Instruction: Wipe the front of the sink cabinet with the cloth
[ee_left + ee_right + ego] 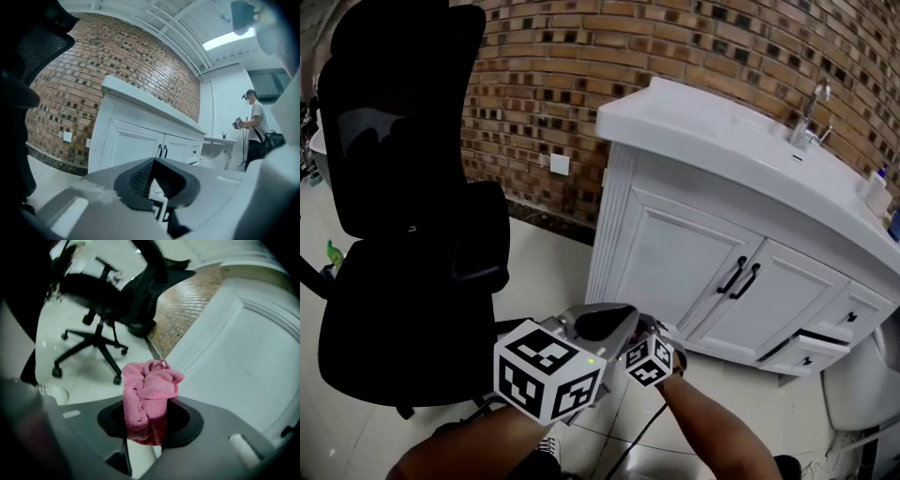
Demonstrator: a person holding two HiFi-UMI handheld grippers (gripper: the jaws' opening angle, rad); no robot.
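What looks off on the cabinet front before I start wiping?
The lower drawer at the right end of the sink cabinet stands ajar, its front sticking out past the upper drawer and the shut doors. Nothing else looks odd; the pink cloth is bunched in the right gripper.

**Three views, one cabinet**

The head view looks steeply down, with the cabinet (675, 262) ahead on the right and the chair (403, 234) on the left. The left gripper view sits low and farther off, facing the cabinet front. The right gripper view sits close beside that front, looking along it toward the chair. All three share cabinet, chair and brick wall (675, 47).
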